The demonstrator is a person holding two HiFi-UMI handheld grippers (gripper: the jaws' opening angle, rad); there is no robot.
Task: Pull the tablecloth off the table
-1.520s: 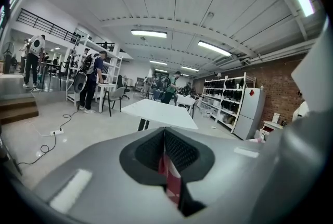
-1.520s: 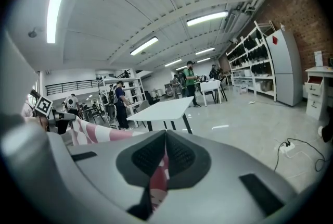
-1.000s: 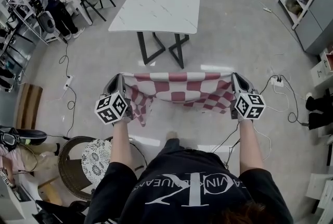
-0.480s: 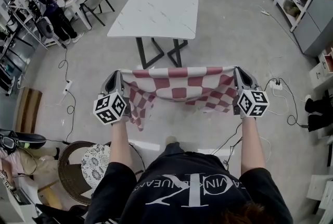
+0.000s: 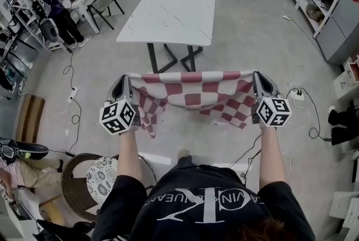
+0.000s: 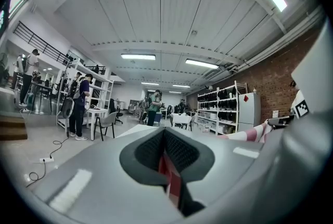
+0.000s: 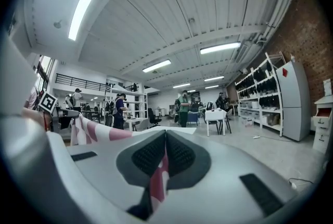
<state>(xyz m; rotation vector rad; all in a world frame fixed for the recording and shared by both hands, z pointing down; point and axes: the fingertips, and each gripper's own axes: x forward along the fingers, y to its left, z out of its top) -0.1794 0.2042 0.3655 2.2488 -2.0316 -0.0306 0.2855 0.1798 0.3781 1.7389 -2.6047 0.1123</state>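
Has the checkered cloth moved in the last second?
Yes. The tablecloth has risen slightly; its top edge now sits closer to the white table.

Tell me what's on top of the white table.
Nothing: the white table is bare. The checkered tablecloth hangs nearer the person, between left gripper and right gripper, covering none of the tabletop.

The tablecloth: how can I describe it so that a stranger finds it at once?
Find the white table in the middle of the floor. In front of it, the tablecloth hangs stretched between the left tool and the right tool. Only it has red and white squares.
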